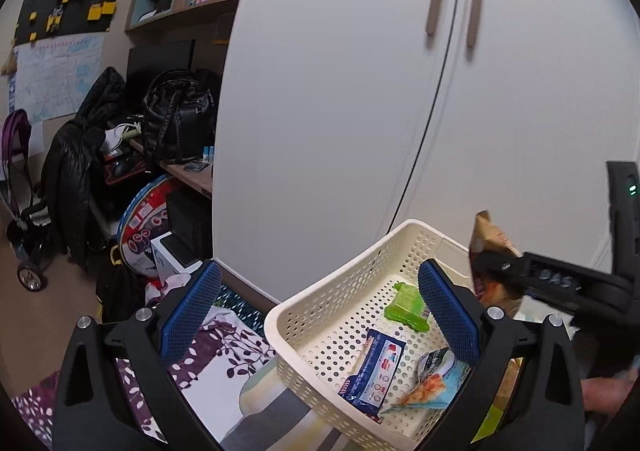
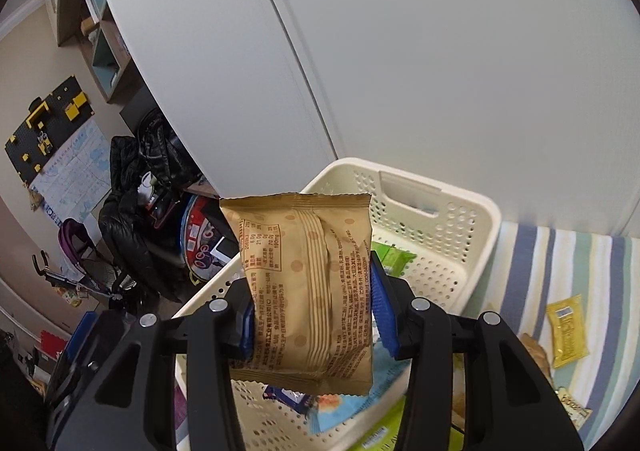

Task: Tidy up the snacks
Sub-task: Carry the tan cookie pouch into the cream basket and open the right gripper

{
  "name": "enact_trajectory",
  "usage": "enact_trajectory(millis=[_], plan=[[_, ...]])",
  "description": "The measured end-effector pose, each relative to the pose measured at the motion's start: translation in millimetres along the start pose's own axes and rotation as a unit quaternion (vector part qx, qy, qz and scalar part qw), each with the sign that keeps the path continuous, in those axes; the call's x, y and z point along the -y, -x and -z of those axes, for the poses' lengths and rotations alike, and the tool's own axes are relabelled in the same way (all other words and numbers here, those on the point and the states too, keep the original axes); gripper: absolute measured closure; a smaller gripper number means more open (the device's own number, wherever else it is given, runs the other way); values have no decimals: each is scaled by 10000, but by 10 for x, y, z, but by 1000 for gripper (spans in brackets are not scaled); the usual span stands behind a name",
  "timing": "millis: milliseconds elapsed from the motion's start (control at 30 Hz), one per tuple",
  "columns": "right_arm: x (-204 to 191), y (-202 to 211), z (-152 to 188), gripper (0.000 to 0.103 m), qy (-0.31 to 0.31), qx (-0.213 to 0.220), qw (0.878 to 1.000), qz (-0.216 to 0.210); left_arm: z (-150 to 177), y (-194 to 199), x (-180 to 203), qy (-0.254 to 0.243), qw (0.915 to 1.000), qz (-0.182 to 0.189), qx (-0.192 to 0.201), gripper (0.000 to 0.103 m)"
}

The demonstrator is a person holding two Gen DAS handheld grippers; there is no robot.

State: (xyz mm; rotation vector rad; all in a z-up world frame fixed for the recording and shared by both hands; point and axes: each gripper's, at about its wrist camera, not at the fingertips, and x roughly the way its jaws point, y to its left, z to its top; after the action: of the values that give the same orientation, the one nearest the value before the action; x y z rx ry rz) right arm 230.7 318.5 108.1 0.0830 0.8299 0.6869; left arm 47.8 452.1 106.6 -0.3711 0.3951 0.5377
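Observation:
A cream perforated basket [image 1: 320, 315] rests on bedding in front of a white wardrobe. Inside lie a green packet [image 1: 406, 305], a blue packet [image 1: 374, 369] and a light-blue packet [image 1: 434, 379]. My left gripper [image 1: 320, 311] is open and straddles the basket's near left wall, with one blue pad [image 1: 448, 315] inside and the other outside. My right gripper [image 2: 312, 311] is shut on a tan snack packet [image 2: 308, 283], held upright above the basket [image 2: 440, 211]. In the left wrist view the tan packet [image 1: 490, 239] and right gripper [image 1: 500, 267] show at the basket's right edge.
A yellow packet [image 2: 566, 331] and another small packet [image 2: 576, 407] lie on the striped bedding [image 2: 560, 263] right of the basket. The wardrobe doors [image 1: 360, 91] stand close behind. Black jackets [image 1: 76, 171], a backpack [image 1: 176, 115] and a stroller [image 1: 20, 191] crowd the left.

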Motion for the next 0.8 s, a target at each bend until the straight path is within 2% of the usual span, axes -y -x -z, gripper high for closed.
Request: enact_trajectory(millis=[67,100,133,200,333,500,667,800], plan=[[-27,-135,2,56,-31,-127,9999,-15,2,-17,-15,-32,9999,-115,2,3],[-46,-187,15,50,-53,-198,9998,-58,2,-24,-19,-67,9998,-171,10,3],[-58,-236,38,38,-101,-267,9995,-132,3,-25,-21,-97,9997,-202,20,3],[-87,-277,77,28,-116,-261,9994,-192,6,-32,-14,-168,9995,-263,14,3],[-106,-201,72,28,33,-175,9998,-51,21,-41,9,-248,9995,-210,-10,3],[122,91,81,28,-102,29,9998,163,29,-35,47,-278,9996,76,-75,3],[568,495,200,28,-357,160,9979,518,38,-41,72,-173,9972,658,-301,3],[907,794,363,28,-549,188,9942,901,50,34,166,-310,9966,744,-159,3]])
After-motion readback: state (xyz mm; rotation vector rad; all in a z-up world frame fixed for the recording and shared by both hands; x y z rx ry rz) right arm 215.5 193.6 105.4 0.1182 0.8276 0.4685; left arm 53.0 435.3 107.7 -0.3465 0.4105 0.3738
